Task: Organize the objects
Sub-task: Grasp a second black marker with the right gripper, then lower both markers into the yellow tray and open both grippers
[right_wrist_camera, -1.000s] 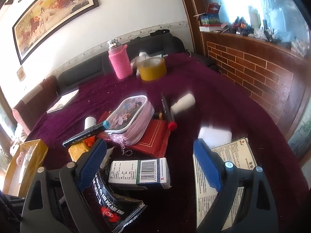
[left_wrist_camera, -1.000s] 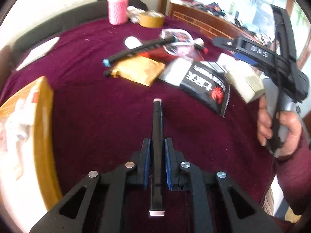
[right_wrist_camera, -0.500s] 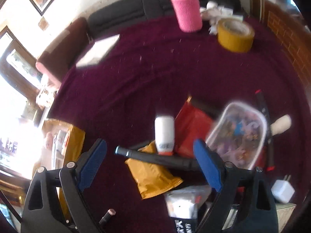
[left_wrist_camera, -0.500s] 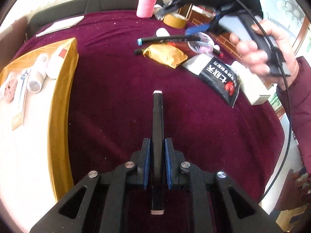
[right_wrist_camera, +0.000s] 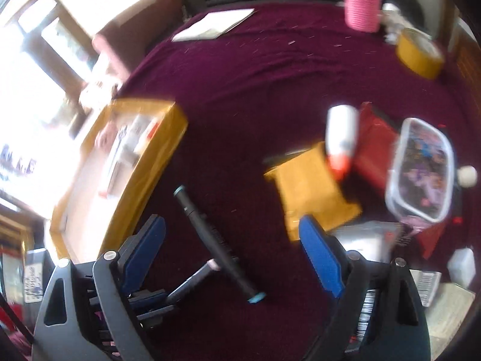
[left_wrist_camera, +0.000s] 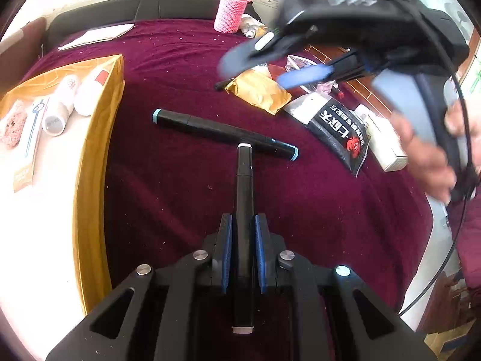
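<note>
Blue-capped marker [left_wrist_camera: 224,131] newly beside yellow tray [left_wrist_camera: 99,162] of bottles [left_wrist_camera: 58,109].

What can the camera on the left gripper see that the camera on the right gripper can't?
Only the left wrist view shows the person's hand gripping the right gripper's handle, and the black snack packet clearly. Only the right wrist view shows the yellow tape roll, the white bottle with an orange cap and the picture-printed pencil case in full. Both show the blue-ended marker lying on the purple cloth, the yellow box, the pink-sleeved bottle, and the left gripper shut on a pink-ended marker.
</note>
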### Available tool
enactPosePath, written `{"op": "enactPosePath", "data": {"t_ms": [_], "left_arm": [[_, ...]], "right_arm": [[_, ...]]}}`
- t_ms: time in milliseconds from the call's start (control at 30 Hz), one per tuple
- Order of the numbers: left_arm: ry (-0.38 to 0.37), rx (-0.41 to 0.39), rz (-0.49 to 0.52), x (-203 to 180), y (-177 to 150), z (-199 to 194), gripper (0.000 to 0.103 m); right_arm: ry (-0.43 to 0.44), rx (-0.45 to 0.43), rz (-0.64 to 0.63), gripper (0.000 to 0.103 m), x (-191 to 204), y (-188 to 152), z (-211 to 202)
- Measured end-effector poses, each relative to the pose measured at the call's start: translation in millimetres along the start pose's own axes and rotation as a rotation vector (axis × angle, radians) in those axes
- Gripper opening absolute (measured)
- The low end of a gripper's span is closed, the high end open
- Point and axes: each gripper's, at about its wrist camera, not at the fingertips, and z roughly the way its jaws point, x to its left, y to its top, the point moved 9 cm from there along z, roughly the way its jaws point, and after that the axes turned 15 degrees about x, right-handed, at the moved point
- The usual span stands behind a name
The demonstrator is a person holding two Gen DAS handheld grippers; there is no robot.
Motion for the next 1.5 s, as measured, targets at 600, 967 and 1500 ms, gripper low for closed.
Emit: {"op": "enactPosePath", "data": {"t_ms": [600,967,1500], "left_arm": [[0.159,0.007,0.044,-25.8,20.8,16.9,0.046],[0.137,-0.095,0.035,-24.7,12.0,-6.3,0.011],[-0.006,-0.383,-0.197,78.6,9.0,-167.9,0.011]], "right_arm": [[-0.208,0.086,0.034,0.012,-34.6,-37.9,43.2],[-0.148,-0.074,0.103,0.012,-29.5,-53.9,31.8],[0.242,-0.214,0.016,0.013,78.2,-34.7,-44.8]]}}
